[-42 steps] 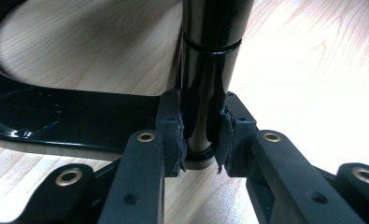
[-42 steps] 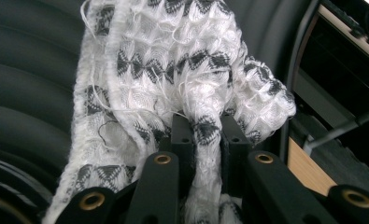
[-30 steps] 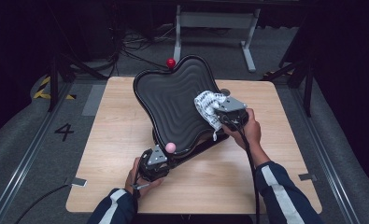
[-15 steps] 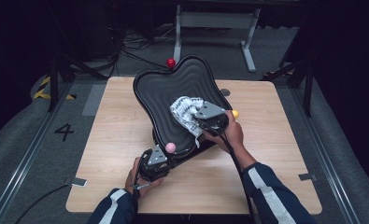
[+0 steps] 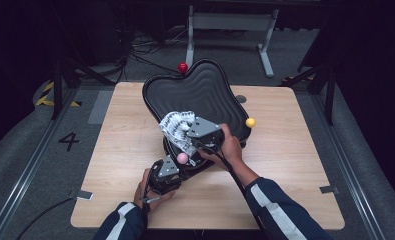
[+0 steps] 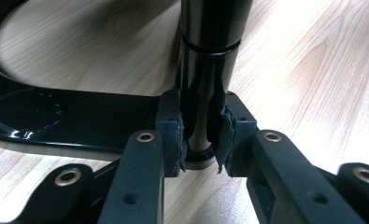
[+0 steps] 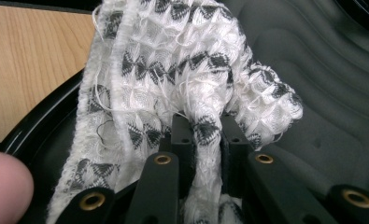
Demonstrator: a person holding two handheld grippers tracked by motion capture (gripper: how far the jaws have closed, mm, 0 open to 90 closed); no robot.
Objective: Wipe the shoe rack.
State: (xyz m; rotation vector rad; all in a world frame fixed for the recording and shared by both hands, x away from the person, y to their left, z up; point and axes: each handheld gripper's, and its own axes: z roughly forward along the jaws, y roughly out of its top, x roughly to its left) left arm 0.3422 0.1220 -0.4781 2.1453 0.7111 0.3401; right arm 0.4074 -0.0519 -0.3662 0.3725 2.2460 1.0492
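A black wavy-surfaced tray [image 5: 200, 92] stands tilted on a stand at the middle of the wooden table. My right gripper [image 5: 186, 136] is shut on a white cloth with a black pattern [image 5: 176, 126] and presses it on the tray's near left part. In the right gripper view the cloth [image 7: 173, 70] bunches between the jaws of my right gripper [image 7: 205, 135], over the ribbed tray [image 7: 331, 93]. My left gripper [image 5: 172, 167] sits below the tray's front edge. In the left gripper view the left gripper [image 6: 201, 135] is shut on the stand's glossy black post [image 6: 210, 56].
Small balls sit at the tray's rim: a red one [image 5: 183, 66] at the far side, a yellow one [image 5: 250, 122] at the right, a pink one [image 5: 182, 158] at the front, which also shows as a blur [image 7: 4, 186]. The bare table [image 5: 295, 165] lies around it. Cables and a metal frame [image 5: 230, 22] stand beyond.
My right gripper has dragged the cloth leftward across the tray, from its right edge to its near left part, uncovering the yellow ball. The left gripper has stayed on the post.
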